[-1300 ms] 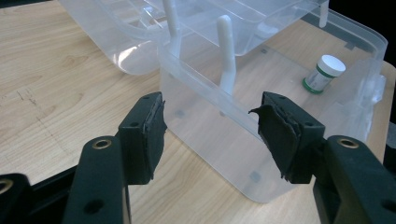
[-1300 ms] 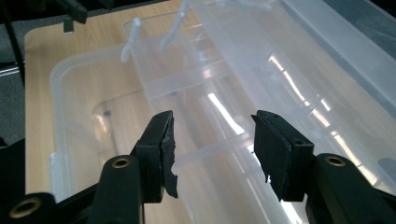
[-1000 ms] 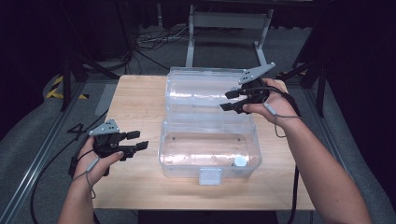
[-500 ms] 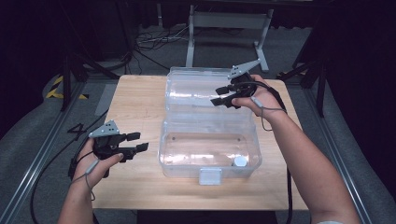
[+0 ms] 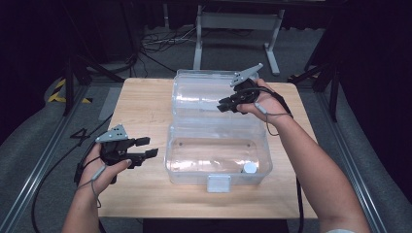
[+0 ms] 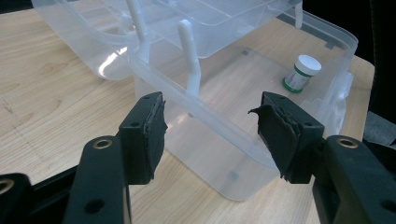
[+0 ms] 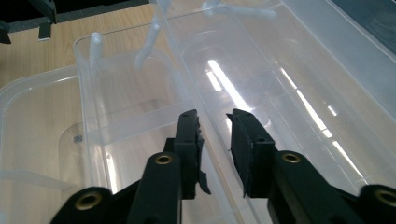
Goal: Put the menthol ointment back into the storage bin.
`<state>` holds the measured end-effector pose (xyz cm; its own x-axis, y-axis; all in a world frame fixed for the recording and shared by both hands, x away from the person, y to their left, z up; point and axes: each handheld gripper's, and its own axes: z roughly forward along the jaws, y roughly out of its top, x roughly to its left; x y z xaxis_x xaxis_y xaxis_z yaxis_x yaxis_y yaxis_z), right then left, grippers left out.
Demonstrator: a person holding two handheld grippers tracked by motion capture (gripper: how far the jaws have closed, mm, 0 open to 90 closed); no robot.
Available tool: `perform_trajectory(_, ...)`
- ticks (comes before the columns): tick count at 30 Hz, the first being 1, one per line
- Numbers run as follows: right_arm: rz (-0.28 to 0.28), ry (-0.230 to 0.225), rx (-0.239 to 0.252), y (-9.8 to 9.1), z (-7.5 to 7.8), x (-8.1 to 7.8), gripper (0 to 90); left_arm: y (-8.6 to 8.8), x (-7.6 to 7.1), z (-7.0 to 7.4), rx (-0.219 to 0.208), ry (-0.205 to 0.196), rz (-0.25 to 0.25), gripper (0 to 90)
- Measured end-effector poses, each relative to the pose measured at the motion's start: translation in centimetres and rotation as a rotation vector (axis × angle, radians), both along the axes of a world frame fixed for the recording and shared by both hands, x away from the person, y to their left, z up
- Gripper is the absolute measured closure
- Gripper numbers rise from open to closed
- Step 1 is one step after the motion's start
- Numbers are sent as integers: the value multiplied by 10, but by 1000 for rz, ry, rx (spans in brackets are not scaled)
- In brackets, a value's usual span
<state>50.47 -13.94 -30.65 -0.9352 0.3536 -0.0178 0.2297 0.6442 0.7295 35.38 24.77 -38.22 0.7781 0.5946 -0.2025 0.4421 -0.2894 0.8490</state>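
While the left gripper (image 5: 145, 148) hangs above the table (image 5: 145, 111) to the left of the box (image 5: 218, 160), its jaws stand wide apart with nothing between them. In the left gripper view its pads (image 6: 148, 133) frame the near corner of the box without touching it.

The right gripper (image 5: 224, 104) is over the raised lid (image 5: 204, 94) at the far side of the box. Its jaws have just been closing and now stand narrow, with a thin clear edge of the lid running between them in the right gripper view (image 7: 212, 140). A small gap shows on each side of that edge, so the pads (image 7: 189, 140) are not seen pressing on it. The right hand (image 5: 265, 99) carries the gripper's grey plate tilted up toward the far edge of the table.

The box is clear plastic and sits at the middle of the table, its long side facing the person, with a latch (image 5: 218, 183) at the centre of the near wall. The lid lies hinged back behind the tub, open side up. Two white hinge arms (image 6: 189, 60) rise between tub and lid.

A small bottle (image 5: 249, 168) with a white cap stands upright inside the tub, at its near right corner; a green band runs round its base (image 6: 299, 74). The table is pale wood. Dark floor and cables surround it.
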Motion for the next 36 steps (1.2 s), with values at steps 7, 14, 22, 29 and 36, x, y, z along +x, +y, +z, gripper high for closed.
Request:
perform_trajectory(7,-2,-9,14,0,-2,-1,774,-9,-3,5,-17,-10,-38,421)
perform_trajectory(14,-6,3,21,-2,-2,-1,775,-26,-7,9,-29,-13,-104,424)
perform_trajectory(22,-12,13,33,-2,-3,-1,774,-42,-9,8,-30,-3,-160,425)
perform_trajectory(29,-19,22,44,-3,-4,-1,771,-59,-10,4,-27,17,-222,428)
perform_trajectory(36,-25,29,60,-3,-5,-1,769,-75,-11,-2,-17,42,-272,438)
